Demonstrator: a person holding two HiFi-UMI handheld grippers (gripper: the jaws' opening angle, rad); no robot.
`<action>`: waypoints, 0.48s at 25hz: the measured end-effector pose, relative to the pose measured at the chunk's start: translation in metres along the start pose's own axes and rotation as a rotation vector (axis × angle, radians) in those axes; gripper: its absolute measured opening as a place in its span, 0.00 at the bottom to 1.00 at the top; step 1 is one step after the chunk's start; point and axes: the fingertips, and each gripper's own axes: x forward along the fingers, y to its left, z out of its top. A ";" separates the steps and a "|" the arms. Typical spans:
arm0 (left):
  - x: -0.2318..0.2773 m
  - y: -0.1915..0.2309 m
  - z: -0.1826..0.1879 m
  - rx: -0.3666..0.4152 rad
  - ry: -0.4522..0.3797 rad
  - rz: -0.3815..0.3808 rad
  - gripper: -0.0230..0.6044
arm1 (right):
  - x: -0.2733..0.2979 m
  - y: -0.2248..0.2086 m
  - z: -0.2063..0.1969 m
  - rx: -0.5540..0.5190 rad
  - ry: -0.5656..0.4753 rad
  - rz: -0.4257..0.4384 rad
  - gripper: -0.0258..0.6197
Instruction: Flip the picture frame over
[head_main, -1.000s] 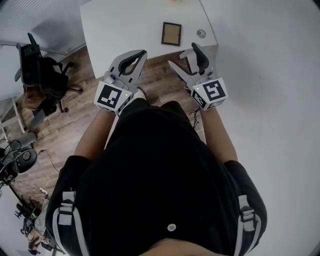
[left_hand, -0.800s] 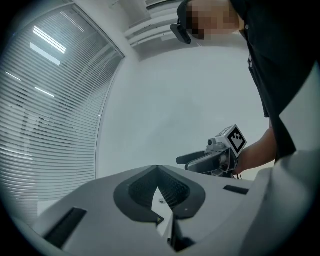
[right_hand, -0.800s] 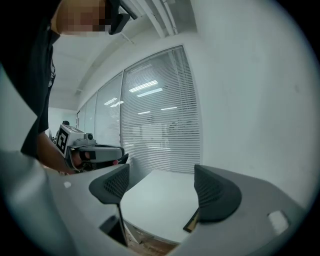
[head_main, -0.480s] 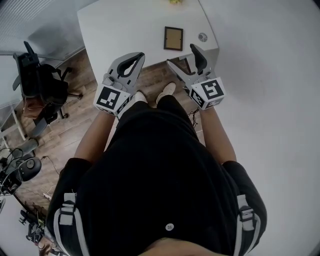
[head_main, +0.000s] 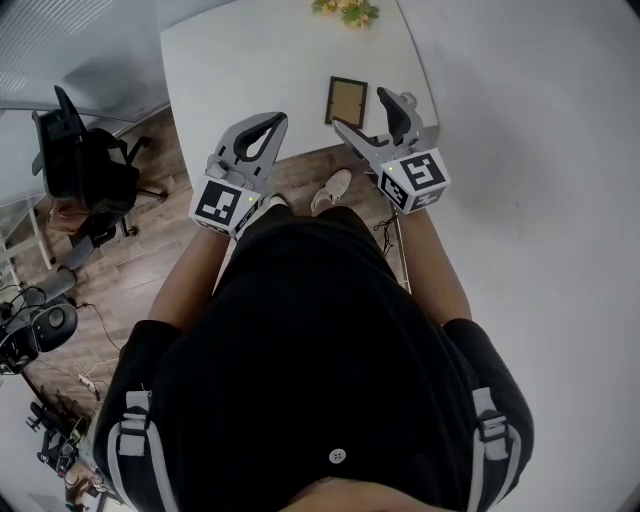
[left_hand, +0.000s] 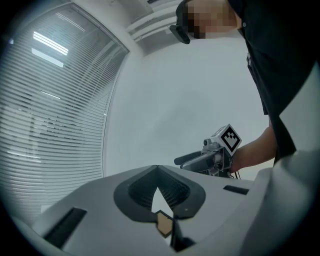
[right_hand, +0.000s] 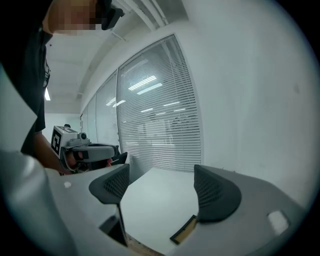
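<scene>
The dark-rimmed brown picture frame (head_main: 346, 100) lies by the white worktop's (head_main: 240, 60) near edge. The released right tool (head_main: 360, 109) could nudge it off. The left tool (head_main: 272, 121) is clenched, empty.

Left gripper (left_hand: 157, 170) is filling the lower frame, jaws meeting at the tips, nothing sitting between the dark ribbed pads (left_hand: 176, 192). A small tan patch (left_hand: 163, 224) is showing through the gap below them, too small to identify. Right gripper (left_hand: 182, 160) is hanging at centre right, its marker cube (left_hand: 229, 139) facing the camera, a bare forearm (left_hand: 252, 152) reaching in from the right edge. Window blinds (left_hand: 50, 110) are running down the left side.
</scene>
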 end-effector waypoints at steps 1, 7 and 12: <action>0.011 -0.002 0.001 0.020 0.010 0.000 0.04 | 0.000 -0.010 0.000 0.003 0.000 0.007 0.67; 0.070 0.006 0.007 0.049 0.019 0.026 0.04 | 0.018 -0.064 -0.014 0.034 0.049 0.048 0.67; 0.110 0.016 0.000 0.042 0.058 0.068 0.04 | 0.036 -0.105 -0.036 0.071 0.132 0.076 0.67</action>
